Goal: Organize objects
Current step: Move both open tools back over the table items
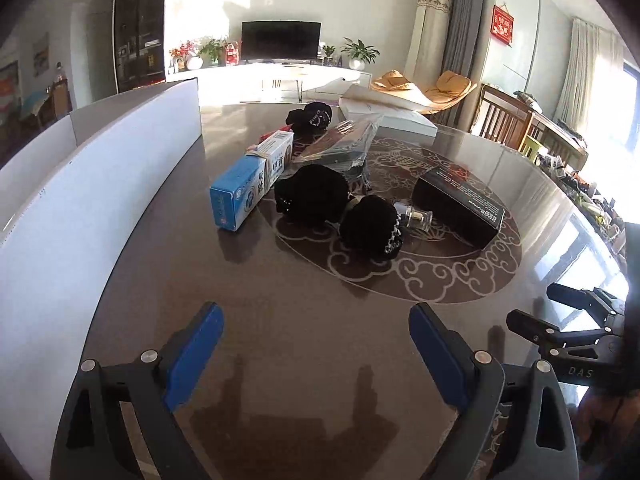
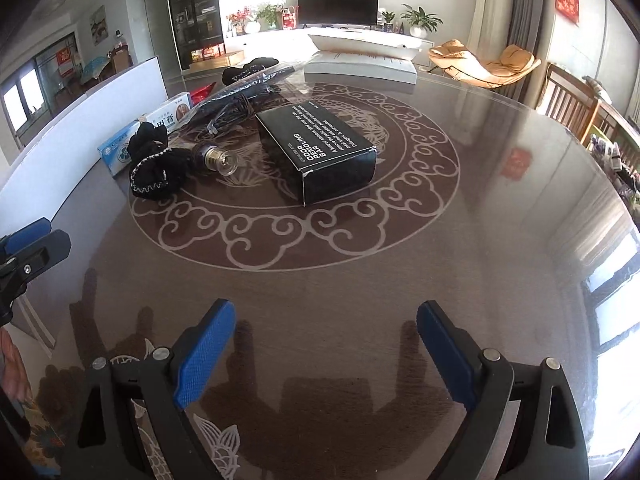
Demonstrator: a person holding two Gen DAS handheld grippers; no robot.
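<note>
Hovering low over the table (image 2: 500,248), both grippers have their blue pads spread wide with nothing between them. Left gripper (image 1: 316,354): bottom centre of the left view; right gripper (image 2: 326,350): bottom centre of the right view. The objects cluster well beyond the fingertips, at mid-frame. In the left view, a blue box (image 1: 236,196) lies left of centre, two black scrunchies (image 1: 312,196) touch just right of it, a glass bottle (image 1: 416,216) lies beside them, and a black box (image 1: 460,204) sits right of centre. A bagged item (image 1: 340,144) lies behind. A white board (image 1: 80,208) stands along the left edge.
</note>
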